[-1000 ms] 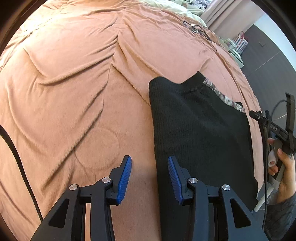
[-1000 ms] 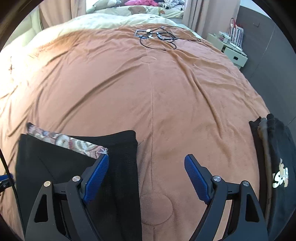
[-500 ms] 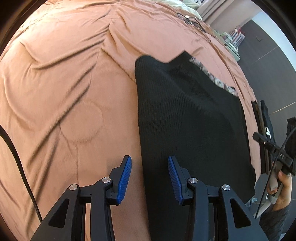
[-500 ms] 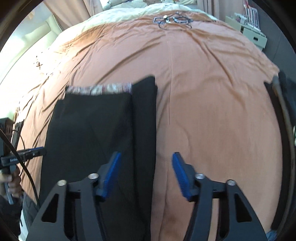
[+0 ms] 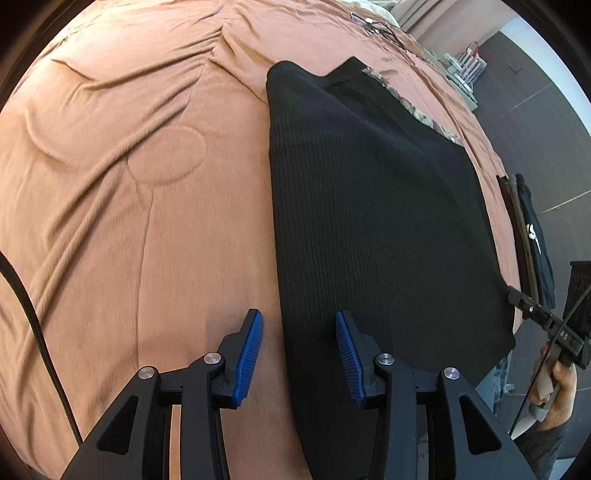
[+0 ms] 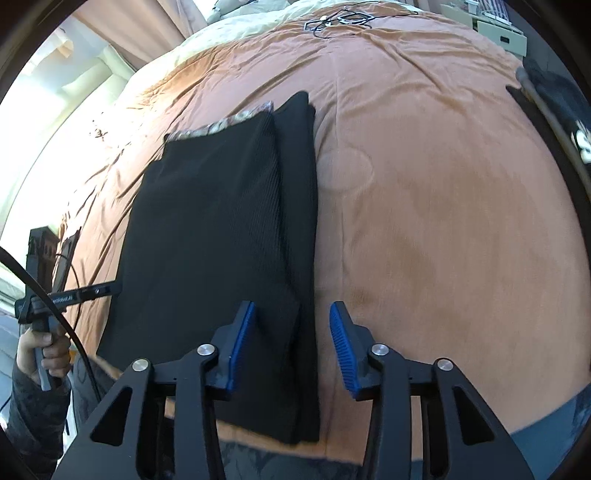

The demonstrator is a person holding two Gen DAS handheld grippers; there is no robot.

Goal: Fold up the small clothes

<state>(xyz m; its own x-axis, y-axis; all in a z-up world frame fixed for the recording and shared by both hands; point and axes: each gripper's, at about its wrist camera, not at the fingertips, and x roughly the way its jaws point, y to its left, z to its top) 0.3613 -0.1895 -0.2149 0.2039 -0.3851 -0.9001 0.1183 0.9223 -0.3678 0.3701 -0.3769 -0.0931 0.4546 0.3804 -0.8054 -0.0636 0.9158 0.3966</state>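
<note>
On the bed, a rust-brown blanket (image 5: 140, 206) covers the whole surface, creased into long folds at the far left and marked by a faint stitched circle (image 5: 166, 157) nearer the middle. Left of centre in the left wrist view, the left tool (image 5: 298, 350) hangs above the blanket with its blue pads apart and nothing pressed between them; the near left edge of the black ribbed garment (image 5: 369, 206) lies below the gap, closer to the right pad. That garment lies flat as a long folded panel running from the near edge of the bed toward the far side, with a strip of patterned fabric (image 5: 417, 110) showing along its far right edge. A black cable (image 5: 33, 317) curves down the left margin.

To the right of the garment, at the bed's right edge, a second dark garment with white print (image 5: 532, 236) lies well apart from it. In the right wrist view the right tool (image 6: 293, 345) sits over the garment's (image 6: 221, 229) near right edge, its jaws closing; the folded edge is between the pads, but they do not yet press it. A tangle of thin cables (image 6: 340, 20) rests at the far end of the bed, and a hand (image 6: 40, 347) grips the other tool's handle at the lower left.
</note>
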